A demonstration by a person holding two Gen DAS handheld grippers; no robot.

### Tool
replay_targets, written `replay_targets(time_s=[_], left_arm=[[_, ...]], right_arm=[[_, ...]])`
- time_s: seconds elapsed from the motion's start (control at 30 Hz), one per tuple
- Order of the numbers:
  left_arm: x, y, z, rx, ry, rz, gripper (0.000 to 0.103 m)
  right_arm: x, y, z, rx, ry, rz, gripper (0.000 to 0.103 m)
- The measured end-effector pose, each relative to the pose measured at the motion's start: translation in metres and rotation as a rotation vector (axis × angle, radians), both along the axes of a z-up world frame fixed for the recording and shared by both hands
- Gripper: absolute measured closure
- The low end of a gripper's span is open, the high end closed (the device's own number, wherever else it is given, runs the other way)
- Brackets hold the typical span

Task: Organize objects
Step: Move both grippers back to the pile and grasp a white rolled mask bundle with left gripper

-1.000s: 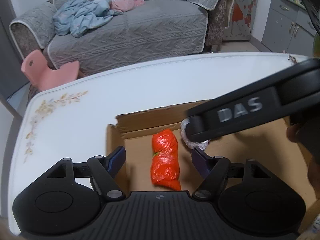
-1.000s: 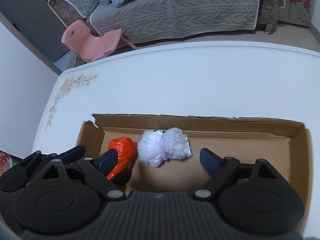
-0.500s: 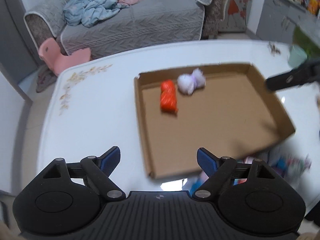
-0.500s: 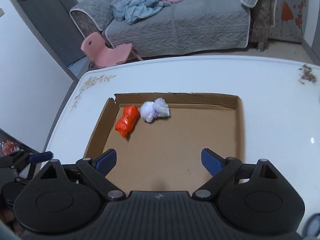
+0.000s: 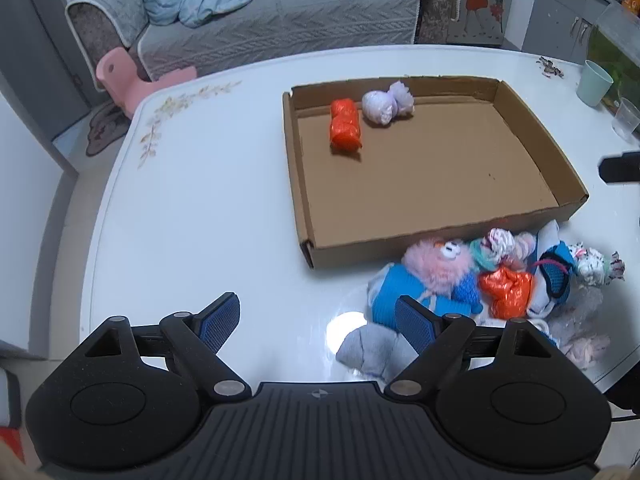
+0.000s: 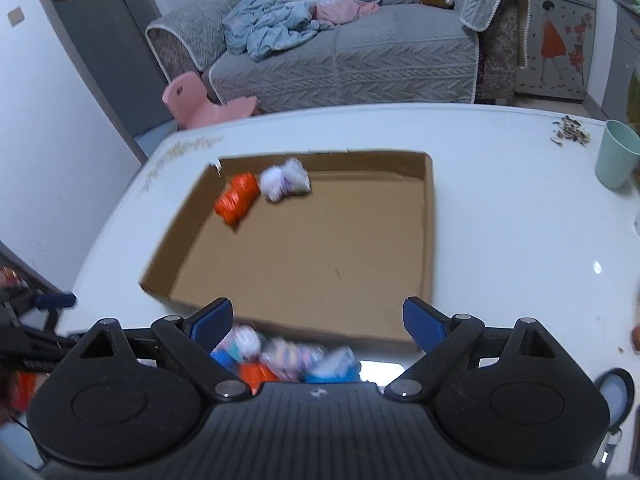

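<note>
Your left gripper (image 5: 318,322) and right gripper (image 6: 318,320): matte black ribbed housing, round side discs, silver pivot screws, triangular cut-outs, blue textured pads (image 5: 220,320) on the fingers.

We see a glossy white table (image 5: 192,216) with a faint floral print at its far left corner. On it lies a shallow cardboard tray (image 5: 298,184), open at the top. Just beside the tray's near wall, a heap of small soft things (image 5: 492,280) rests straight on the tabletop: pink fluff, blue knit, an orange crinkled bundle, a grey piece. At the far right edge stand a pale green cup (image 6: 616,156) and a clear cup (image 5: 625,117).
</note>
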State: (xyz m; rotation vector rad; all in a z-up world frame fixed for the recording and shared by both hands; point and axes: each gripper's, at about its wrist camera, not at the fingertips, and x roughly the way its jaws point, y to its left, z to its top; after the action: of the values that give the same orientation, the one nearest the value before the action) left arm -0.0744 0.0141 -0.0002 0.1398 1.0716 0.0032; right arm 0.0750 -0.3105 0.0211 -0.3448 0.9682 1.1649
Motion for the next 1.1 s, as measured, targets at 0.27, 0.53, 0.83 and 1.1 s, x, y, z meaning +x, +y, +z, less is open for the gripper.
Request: replay_targets(time_s=[0.27,0.53,0.83,1.1], left_arm=[[-0.018,0.004,-0.015,0.024,0.044,-0.004,0.015],[-0.037,-0.002,-0.056,0.092,0.193,-0.062,0.015],[-0.04,-0.004,-0.07,0.09,0.244,-0.09,0.013],[-0.041,-0.003,-0.088,0.127,0.269,-0.087,0.013]], right_arm=[[0.016,-0.026,-0.014,-0.034,0.003,-0.058,0.012],[0.021,-0.04,-0.045,-0.182,0.001,-0.051,0.013],[0.031,-0.048,-0.073,-0.292,0.008,-0.046,0.023],[0.013,-0.041,-0.086,-0.342,-0.015,0.079,0.056]])
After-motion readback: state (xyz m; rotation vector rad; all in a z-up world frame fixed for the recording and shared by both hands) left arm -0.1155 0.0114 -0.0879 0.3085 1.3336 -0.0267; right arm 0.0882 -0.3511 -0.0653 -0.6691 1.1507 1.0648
